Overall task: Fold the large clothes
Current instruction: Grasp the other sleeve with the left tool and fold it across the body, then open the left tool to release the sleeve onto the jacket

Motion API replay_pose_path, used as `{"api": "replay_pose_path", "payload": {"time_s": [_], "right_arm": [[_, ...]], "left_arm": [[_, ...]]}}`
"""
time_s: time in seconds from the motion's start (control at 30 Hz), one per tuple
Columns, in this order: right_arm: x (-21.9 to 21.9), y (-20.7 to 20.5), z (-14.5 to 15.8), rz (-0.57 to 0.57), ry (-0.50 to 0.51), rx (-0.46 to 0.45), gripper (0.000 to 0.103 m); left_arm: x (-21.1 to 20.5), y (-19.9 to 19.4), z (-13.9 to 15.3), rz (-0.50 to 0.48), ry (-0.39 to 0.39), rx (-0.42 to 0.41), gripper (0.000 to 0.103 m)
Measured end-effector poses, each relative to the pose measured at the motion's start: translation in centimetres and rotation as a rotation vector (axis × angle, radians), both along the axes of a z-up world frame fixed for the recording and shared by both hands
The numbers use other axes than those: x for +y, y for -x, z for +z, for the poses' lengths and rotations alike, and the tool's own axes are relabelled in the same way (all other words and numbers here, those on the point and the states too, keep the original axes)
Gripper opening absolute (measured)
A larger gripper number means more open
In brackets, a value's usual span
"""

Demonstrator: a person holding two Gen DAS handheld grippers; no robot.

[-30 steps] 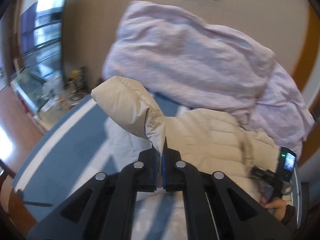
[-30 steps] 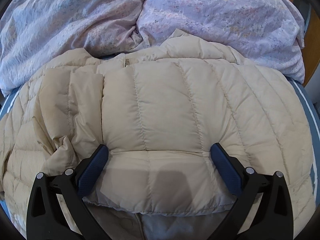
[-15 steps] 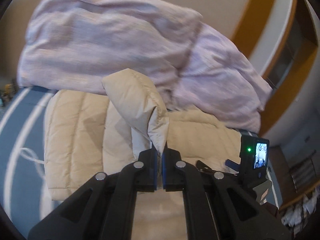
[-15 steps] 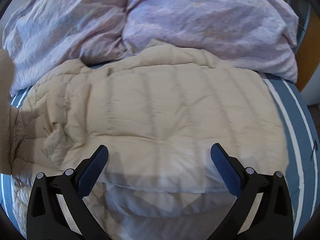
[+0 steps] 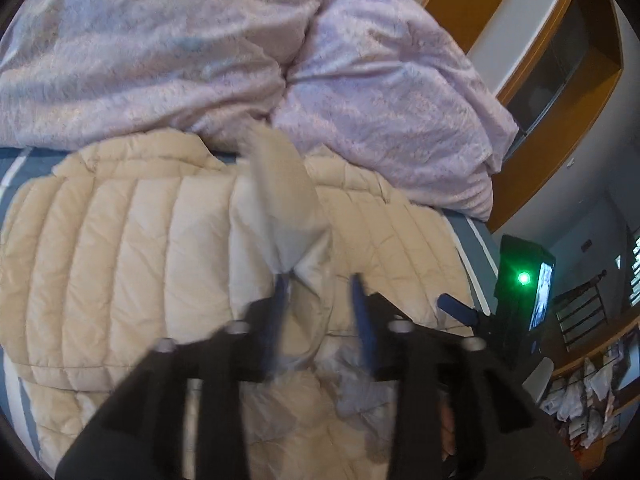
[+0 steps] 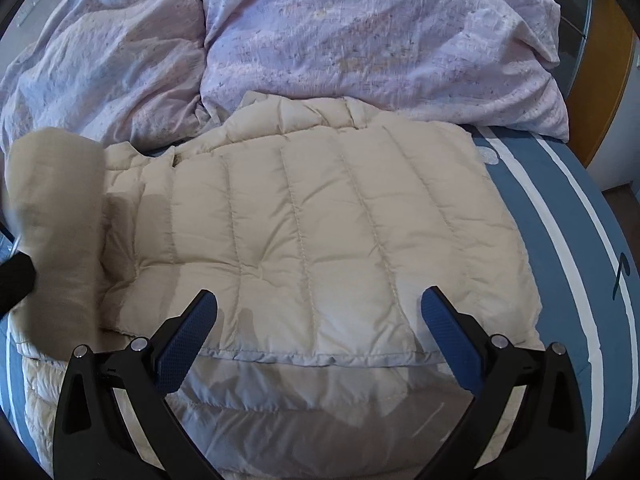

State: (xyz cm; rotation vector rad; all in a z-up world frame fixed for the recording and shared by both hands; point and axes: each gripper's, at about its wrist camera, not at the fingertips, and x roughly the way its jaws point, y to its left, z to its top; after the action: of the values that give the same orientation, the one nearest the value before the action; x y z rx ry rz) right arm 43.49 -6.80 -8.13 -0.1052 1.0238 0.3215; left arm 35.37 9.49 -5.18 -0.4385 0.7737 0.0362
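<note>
A cream quilted down jacket (image 6: 320, 240) lies spread on the bed, also in the left wrist view (image 5: 120, 248). My left gripper (image 5: 320, 300) is open, blurred, with the jacket's sleeve (image 5: 280, 208) hanging just ahead of its fingers, touching the left finger or just off it. That sleeve shows at the left edge of the right wrist view (image 6: 56, 220). My right gripper (image 6: 320, 320) is open and empty above the jacket's lower hem. It also shows in the left wrist view (image 5: 460, 308).
A rumpled lilac duvet (image 6: 320, 40) is piled behind the jacket. The bed has a blue sheet with white stripes (image 6: 568, 220). A wooden door frame (image 5: 560, 128) and a cluttered shelf (image 5: 592, 392) stand at the right.
My left gripper swung right over the jacket and opened, letting go of the sleeve. My right gripper pulled back and up, staying open.
</note>
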Motion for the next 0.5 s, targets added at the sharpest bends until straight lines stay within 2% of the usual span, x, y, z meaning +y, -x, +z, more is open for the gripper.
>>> {"api": "replay_pose_path", "payload": {"time_s": [0.13, 0.2, 0.37, 0.5], "right_arm": [[0.4, 0.5, 0.9, 0.016, -0.026, -0.019, 0.101], [0.8, 0.9, 1.6, 0.031, -0.047, -0.028, 0.097], [2.4, 1.8, 2.9, 0.086, -0.103, -0.056, 0.072], [4.3, 2.0, 2.2, 0.119, -0.112, -0.026, 0.067]], "left_arm": [[1.4, 1.2, 0.9, 0.035, -0.029, -0.014, 0.050], [2.4, 1.8, 1.0, 0.064, -0.047, -0.005, 0.050], [4.7, 2.8, -0.4, 0.137, -0.113, 0.053, 0.050], [6.0, 2.6, -2.0, 0.176, -0.173, 0.103, 0.050]]}}
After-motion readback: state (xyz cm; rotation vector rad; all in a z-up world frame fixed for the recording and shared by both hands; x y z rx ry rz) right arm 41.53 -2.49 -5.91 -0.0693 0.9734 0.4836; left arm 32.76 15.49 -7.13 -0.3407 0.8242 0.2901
